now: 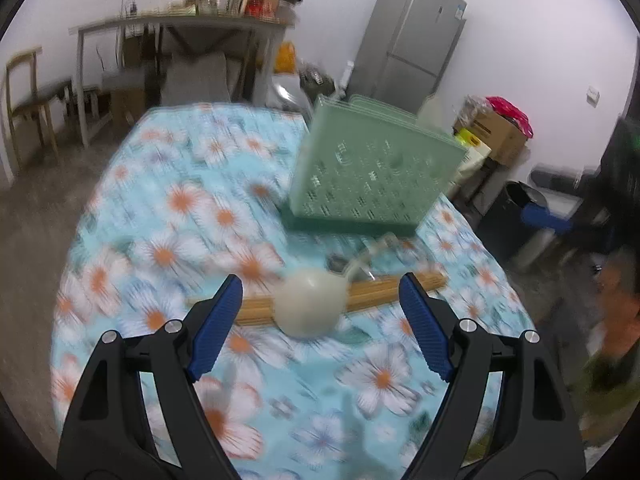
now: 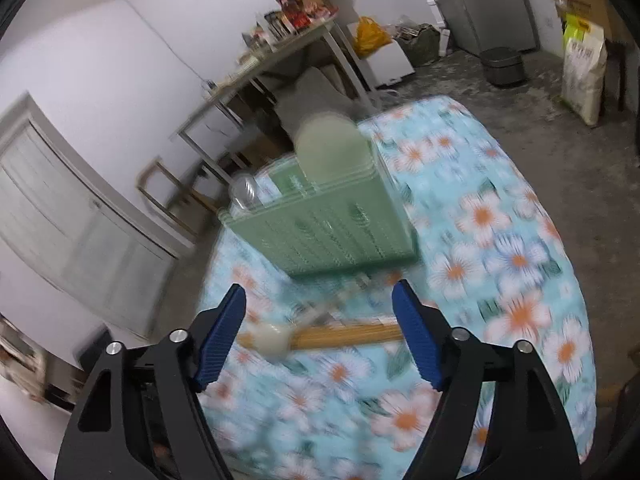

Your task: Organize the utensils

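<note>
A bundle of wooden chopsticks (image 1: 372, 294) lies on the floral tablecloth, with a white ladle-like spoon (image 1: 310, 304) lying across it. A green perforated drying rack (image 1: 368, 176) stands beyond them. My left gripper (image 1: 320, 312) is open and empty, hovering above the spoon and chopsticks. In the right wrist view the chopsticks (image 2: 348, 334), the spoon (image 2: 274, 340) and the rack (image 2: 340, 232) show again; a pale plate (image 2: 332, 152) and a glass (image 2: 246, 192) stand in the rack. My right gripper (image 2: 320, 328) is open and empty above the chopsticks. Both views are blurred.
The round table (image 1: 168, 208) has a blue flowered cloth. A small metal utensil (image 1: 340, 264) lies behind the spoon. A fridge (image 1: 412, 36), a shelf table (image 1: 180, 28), a chair (image 1: 28, 92) and boxes (image 1: 496, 128) stand around the room.
</note>
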`<state>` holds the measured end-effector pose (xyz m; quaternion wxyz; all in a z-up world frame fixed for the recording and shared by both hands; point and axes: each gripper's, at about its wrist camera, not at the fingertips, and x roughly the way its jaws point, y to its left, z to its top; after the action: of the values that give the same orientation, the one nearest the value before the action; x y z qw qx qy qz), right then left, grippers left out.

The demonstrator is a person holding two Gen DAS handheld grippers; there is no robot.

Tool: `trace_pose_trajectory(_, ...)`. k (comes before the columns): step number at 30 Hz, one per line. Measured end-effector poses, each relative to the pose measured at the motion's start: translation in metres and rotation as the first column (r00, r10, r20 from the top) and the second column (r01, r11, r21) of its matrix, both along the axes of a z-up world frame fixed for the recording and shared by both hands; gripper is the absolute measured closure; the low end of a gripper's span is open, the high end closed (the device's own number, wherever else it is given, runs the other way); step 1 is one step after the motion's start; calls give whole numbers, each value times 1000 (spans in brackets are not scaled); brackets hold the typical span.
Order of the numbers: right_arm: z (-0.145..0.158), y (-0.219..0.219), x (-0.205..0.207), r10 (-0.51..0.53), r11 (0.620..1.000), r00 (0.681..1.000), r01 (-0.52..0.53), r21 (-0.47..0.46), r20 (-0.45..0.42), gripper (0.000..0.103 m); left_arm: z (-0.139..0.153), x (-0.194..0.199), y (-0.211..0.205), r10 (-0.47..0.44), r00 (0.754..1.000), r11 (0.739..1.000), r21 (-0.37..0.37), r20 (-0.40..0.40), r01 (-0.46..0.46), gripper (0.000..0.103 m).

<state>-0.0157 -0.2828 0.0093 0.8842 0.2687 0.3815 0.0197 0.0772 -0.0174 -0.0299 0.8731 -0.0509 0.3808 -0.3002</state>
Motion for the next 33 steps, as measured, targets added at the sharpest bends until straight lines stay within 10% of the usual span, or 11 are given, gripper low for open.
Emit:
trace_pose_trajectory(7, -63, 22, -12, 13, 994, 993, -25, -102, -116, 28, -18, -26, -14, -25, 998, 999, 45, -52, 28, 14)
trace_pose_trajectory(25, -114, 40, -13, 63, 988, 991, -79, -132, -122, 12, -17, -26, -14, -4, 999, 998, 60, -49, 7, 8)
trace_pose_trajectory(33, -115, 39, -12, 68, 991, 992, -79, -108, -106, 9, -20, -16, -40, -102, 984, 946, 320, 143, 51, 10)
